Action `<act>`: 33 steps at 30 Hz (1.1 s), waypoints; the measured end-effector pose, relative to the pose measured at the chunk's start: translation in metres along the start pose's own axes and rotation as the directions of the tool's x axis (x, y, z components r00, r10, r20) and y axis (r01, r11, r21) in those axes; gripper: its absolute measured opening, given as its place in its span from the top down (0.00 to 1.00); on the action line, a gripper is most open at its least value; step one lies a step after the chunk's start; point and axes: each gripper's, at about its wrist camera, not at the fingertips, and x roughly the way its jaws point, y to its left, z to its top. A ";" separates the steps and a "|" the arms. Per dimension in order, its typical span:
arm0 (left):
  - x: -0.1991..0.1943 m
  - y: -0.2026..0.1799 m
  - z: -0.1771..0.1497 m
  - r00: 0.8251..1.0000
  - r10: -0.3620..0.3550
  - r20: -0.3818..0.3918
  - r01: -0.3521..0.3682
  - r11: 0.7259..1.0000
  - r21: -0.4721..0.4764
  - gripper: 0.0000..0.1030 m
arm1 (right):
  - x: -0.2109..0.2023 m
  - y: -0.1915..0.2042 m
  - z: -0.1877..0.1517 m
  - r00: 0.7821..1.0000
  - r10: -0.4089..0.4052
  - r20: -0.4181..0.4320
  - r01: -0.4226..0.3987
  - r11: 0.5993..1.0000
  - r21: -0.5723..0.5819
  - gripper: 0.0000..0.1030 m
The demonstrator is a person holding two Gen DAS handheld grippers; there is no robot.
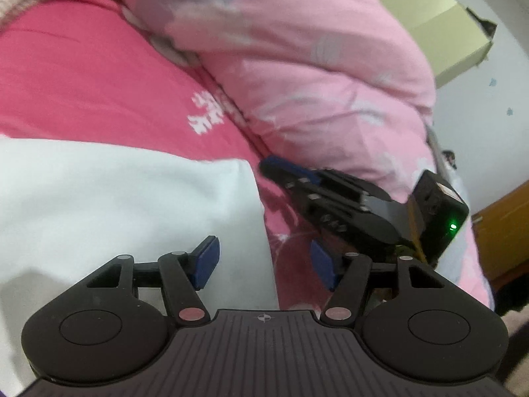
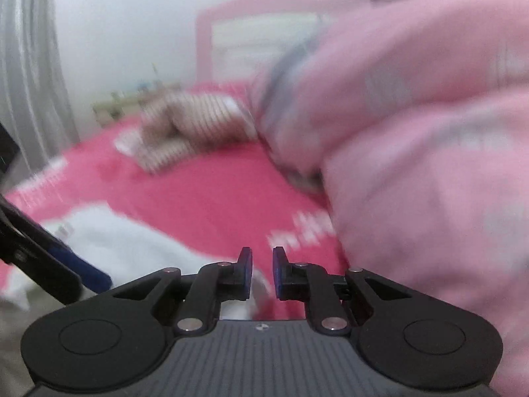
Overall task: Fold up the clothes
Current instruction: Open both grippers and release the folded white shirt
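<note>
A white garment (image 1: 125,218) lies flat on the pink-red bedsheet (image 1: 82,76); in the blurred right wrist view it shows at the lower left (image 2: 132,248). My left gripper (image 1: 264,264) stands open just above the garment's right edge, with nothing between its blue pads (image 1: 206,261). My right gripper (image 2: 263,271) hovers over the sheet, its jaws a narrow gap apart with only sheet showing through. From the left wrist it is the black right gripper (image 1: 274,168) beside the garment's far corner. The left gripper's finger (image 2: 92,278) enters the right wrist view at lower left.
A bulky pale pink duvet (image 1: 314,66) is heaped along the right, close to my right gripper (image 2: 429,132). A striped brown-and-white garment (image 2: 185,125) lies farther up the bed. A cardboard box (image 1: 429,23) and wooden furniture (image 1: 502,225) stand beyond the bed.
</note>
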 end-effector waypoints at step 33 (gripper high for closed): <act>-0.081 0.078 0.025 0.875 0.382 0.296 -0.354 0.924 -0.146 0.46 | -0.003 0.014 -0.022 0.989 -0.135 -0.055 0.141 0.979 0.144 0.83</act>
